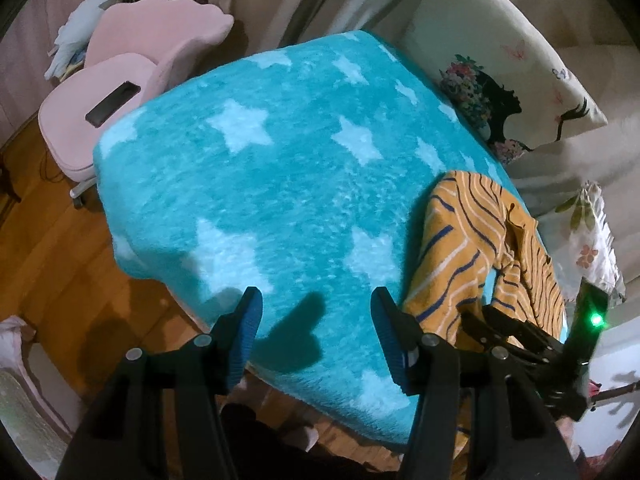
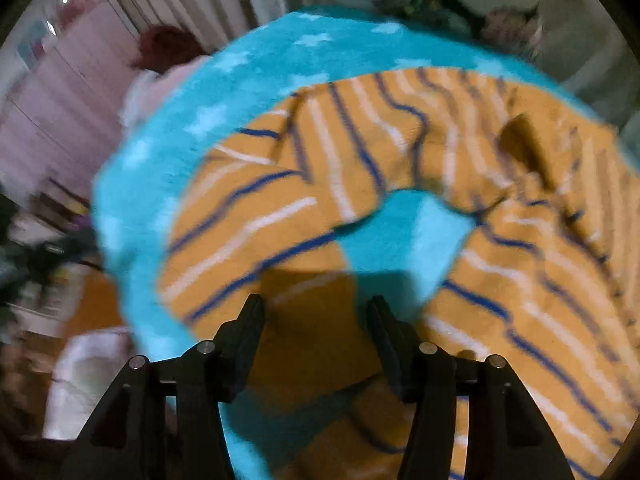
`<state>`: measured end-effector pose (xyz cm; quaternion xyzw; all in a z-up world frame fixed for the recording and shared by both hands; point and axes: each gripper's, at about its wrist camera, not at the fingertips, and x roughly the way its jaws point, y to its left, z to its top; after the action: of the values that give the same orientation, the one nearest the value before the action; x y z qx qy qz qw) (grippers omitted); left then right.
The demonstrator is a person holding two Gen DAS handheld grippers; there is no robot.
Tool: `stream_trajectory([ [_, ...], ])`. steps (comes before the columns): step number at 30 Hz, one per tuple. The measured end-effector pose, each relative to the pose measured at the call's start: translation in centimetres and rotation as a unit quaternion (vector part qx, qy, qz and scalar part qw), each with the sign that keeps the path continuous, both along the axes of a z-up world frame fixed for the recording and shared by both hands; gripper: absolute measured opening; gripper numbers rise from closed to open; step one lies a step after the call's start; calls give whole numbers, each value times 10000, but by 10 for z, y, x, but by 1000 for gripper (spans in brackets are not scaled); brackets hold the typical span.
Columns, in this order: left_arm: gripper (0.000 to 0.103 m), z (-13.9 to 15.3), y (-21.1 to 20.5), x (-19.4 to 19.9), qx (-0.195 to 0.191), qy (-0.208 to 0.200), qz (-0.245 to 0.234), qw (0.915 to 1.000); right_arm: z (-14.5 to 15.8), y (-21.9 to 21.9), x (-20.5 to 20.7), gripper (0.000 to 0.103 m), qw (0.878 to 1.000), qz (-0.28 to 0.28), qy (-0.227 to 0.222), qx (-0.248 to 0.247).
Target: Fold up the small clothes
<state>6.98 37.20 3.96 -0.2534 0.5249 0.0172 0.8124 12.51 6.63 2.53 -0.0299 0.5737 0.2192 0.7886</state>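
An orange garment with blue and white stripes (image 1: 472,240) lies crumpled at the right side of a turquoise star-patterned blanket (image 1: 280,184). My left gripper (image 1: 316,304) is open and empty above the blanket's near edge, left of the garment. My right gripper (image 2: 316,312) is open and hovers just over the garment (image 2: 360,160), which bends around a bare patch of blanket (image 2: 404,224); this view is motion-blurred. The right gripper's body also shows in the left wrist view (image 1: 532,344), at the garment's near end.
A pink chair (image 1: 120,92) stands at the blanket's far left with a dark remote (image 1: 112,104) on its seat. Printed cushions (image 1: 504,80) lie on a sofa behind and right. Wooden floor (image 1: 60,248) lies to the left.
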Motion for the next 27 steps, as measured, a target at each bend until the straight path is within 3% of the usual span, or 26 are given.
stream_trajectory([
  [2,55,-1,4,-2,-2,10,47,10000,-3,1,-1,63,9996,6,-225,-165],
  [3,55,-1,6,-3,5,21,75,10000,-3,4,-2,54,9995,37,-242,-203],
  [4,55,-1,7,-3,11,29,86,10000,-2,15,-3,21,9996,104,-223,-139],
  [5,55,-2,7,-3,12,38,89,10000,2,19,-5,11,9995,280,-81,145],
  [10,55,1,-6,3,-1,4,-43,10000,37,26,2,11,9969,423,-236,618],
  [14,55,13,-29,4,54,-151,-193,9997,88,-21,28,11,9919,-65,-610,1113],
  [16,55,18,-41,2,87,-221,-232,9994,106,-63,38,11,9884,-416,-721,1268],
  [19,56,24,-64,-3,130,-291,-272,9991,123,-164,49,11,9748,-1374,-842,1541],
  [23,56,27,-94,-15,159,-308,-293,9990,115,-297,43,11,9479,-2632,-717,1643],
  [25,56,27,-112,-21,176,-285,-293,9990,96,-347,37,14,9424,-3079,-569,1176],
  [27,56,27,-134,-25,193,-251,-377,9988,66,-386,34,18,9465,-3212,-256,161],
])
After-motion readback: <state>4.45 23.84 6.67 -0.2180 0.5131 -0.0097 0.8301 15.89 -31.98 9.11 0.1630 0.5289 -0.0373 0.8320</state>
